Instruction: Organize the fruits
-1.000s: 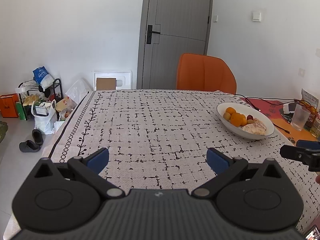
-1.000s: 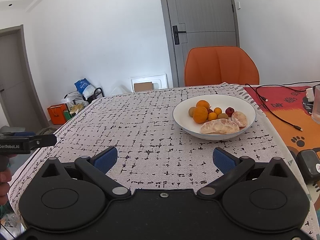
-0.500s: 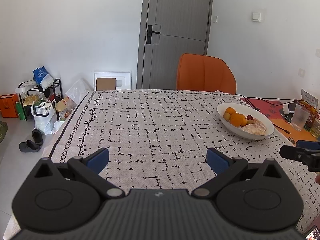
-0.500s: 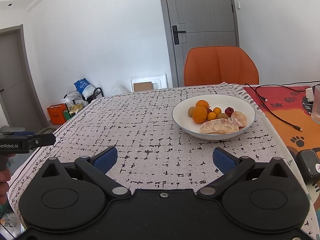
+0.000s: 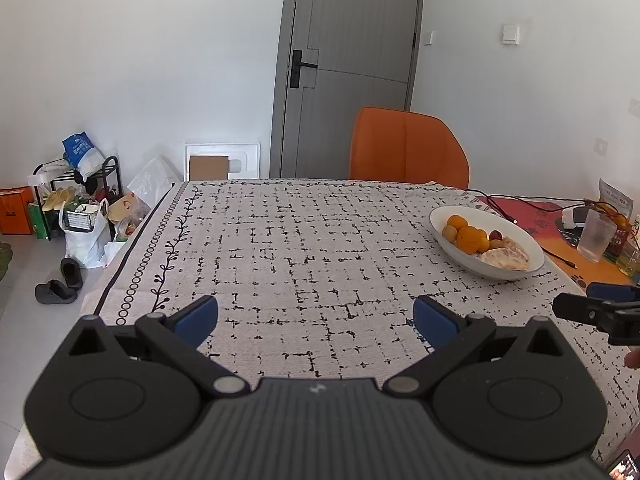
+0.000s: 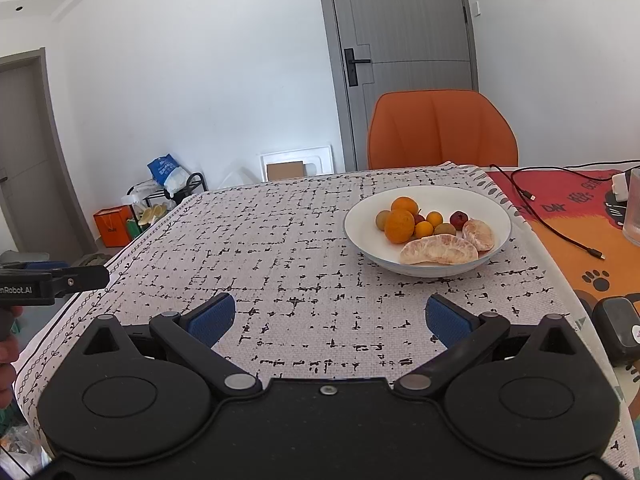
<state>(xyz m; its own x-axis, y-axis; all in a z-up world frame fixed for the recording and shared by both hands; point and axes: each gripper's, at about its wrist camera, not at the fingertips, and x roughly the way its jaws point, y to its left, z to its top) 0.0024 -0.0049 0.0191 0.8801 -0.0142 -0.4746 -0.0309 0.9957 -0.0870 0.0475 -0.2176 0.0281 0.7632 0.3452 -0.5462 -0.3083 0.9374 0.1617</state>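
A white bowl [image 6: 496, 210] on the patterned tablecloth holds oranges [image 6: 399, 225], small green and red fruits and two peeled pomelo pieces [image 6: 438, 250]. The bowl also shows at the right in the left wrist view [image 5: 440, 218]. My right gripper [image 6: 327, 316] is open and empty, low over the cloth, short of the bowl. My left gripper [image 5: 316, 317] is open and empty over the cloth, left of the bowl. Each gripper's tip shows at the edge of the other's view.
An orange chair [image 6: 442, 130] stands at the table's far side. An orange mat with a black cable [image 6: 560, 236], a glass [image 5: 596, 236] and a black device [image 6: 618, 328] lie to the right. Bags and shoes [image 5: 76, 216] sit on the floor at left.
The right wrist view has shifted very slightly, with the bowl drifting a little left. Both grippers stay open and nearly still.
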